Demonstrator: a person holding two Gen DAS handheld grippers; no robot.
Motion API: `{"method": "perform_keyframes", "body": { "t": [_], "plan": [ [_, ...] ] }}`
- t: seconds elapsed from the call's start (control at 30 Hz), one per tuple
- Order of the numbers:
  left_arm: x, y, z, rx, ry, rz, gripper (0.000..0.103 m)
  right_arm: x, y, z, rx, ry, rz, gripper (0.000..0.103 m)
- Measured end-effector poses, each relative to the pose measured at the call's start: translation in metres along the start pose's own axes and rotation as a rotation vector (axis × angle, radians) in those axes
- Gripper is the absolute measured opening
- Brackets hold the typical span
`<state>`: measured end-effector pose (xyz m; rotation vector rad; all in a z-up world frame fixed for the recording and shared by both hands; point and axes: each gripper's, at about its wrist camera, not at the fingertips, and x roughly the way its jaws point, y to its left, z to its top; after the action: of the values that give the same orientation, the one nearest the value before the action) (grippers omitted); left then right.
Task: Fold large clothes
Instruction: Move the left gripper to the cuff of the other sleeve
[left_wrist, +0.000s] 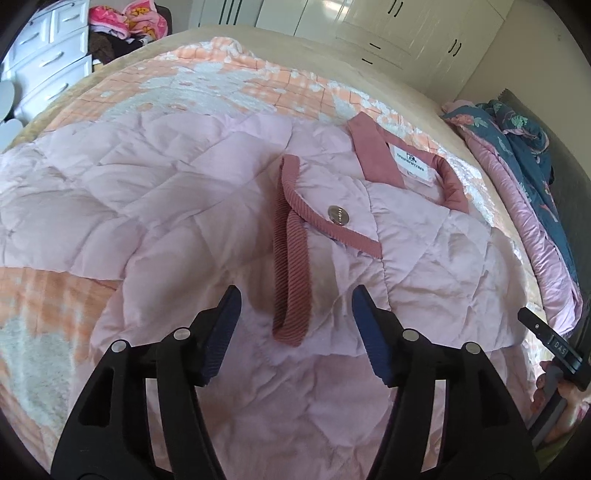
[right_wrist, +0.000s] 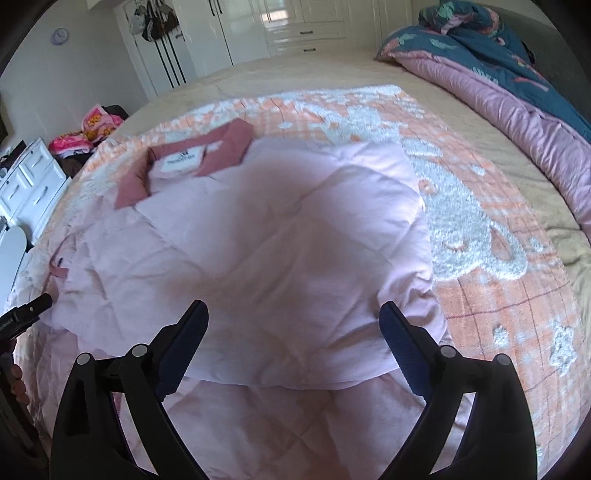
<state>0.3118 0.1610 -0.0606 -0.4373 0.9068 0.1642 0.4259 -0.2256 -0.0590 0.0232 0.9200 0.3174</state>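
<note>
A pale pink quilted jacket (left_wrist: 177, 192) lies spread on the bed, its dusty-rose collar (left_wrist: 376, 155) and white label (left_wrist: 410, 164) toward the far right. A sleeve is folded across the body, ending in a ribbed rose cuff (left_wrist: 290, 258) beside a metal snap button (left_wrist: 338, 215). My left gripper (left_wrist: 295, 295) hovers open just above the cuff's near end, its pads clear of it. In the right wrist view the jacket (right_wrist: 295, 229) shows a folded panel with the collar (right_wrist: 225, 147) at the far left. My right gripper (right_wrist: 293, 308) stands wide open over the panel's near edge, holding nothing.
An orange-and-white plush blanket (right_wrist: 480, 240) lies under the jacket. A blue floral duvet with pink lining (right_wrist: 517, 96) is bunched along the bed's right side. White drawers (left_wrist: 48, 55), a heap of clothes (left_wrist: 125, 22) and wardrobes (right_wrist: 258, 29) stand beyond the bed.
</note>
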Motion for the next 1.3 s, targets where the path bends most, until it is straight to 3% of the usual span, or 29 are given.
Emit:
{"method": "perform_keyframes", "body": {
  "t": [0.23,0.27,0.5,0.67,1.0,1.3],
  "plan": [
    [-0.020,0.012,0.002,-0.037,-0.040,0.024,0.091,-0.016,0.014,0.002,-0.010,-0.063,0.047,0.097],
    [-0.022,0.014,0.002,-0.040,-0.042,0.029,0.093,-0.018,0.017,0.002,-0.015,-0.070,0.051,0.097],
    [-0.035,0.027,0.006,-0.066,-0.060,0.063,0.094,-0.021,0.035,0.001,-0.050,-0.083,0.048,0.098],
    [-0.041,0.039,0.012,-0.080,-0.074,0.104,0.094,-0.026,0.051,0.003,-0.044,-0.100,0.091,0.099],
    [-0.055,0.073,0.023,-0.150,-0.119,0.196,0.094,-0.045,0.123,0.007,-0.150,-0.117,0.169,0.099],
    [-0.072,0.096,0.030,-0.213,-0.150,0.182,0.094,-0.051,0.182,0.011,-0.194,-0.117,0.249,0.099]
  ]
}}
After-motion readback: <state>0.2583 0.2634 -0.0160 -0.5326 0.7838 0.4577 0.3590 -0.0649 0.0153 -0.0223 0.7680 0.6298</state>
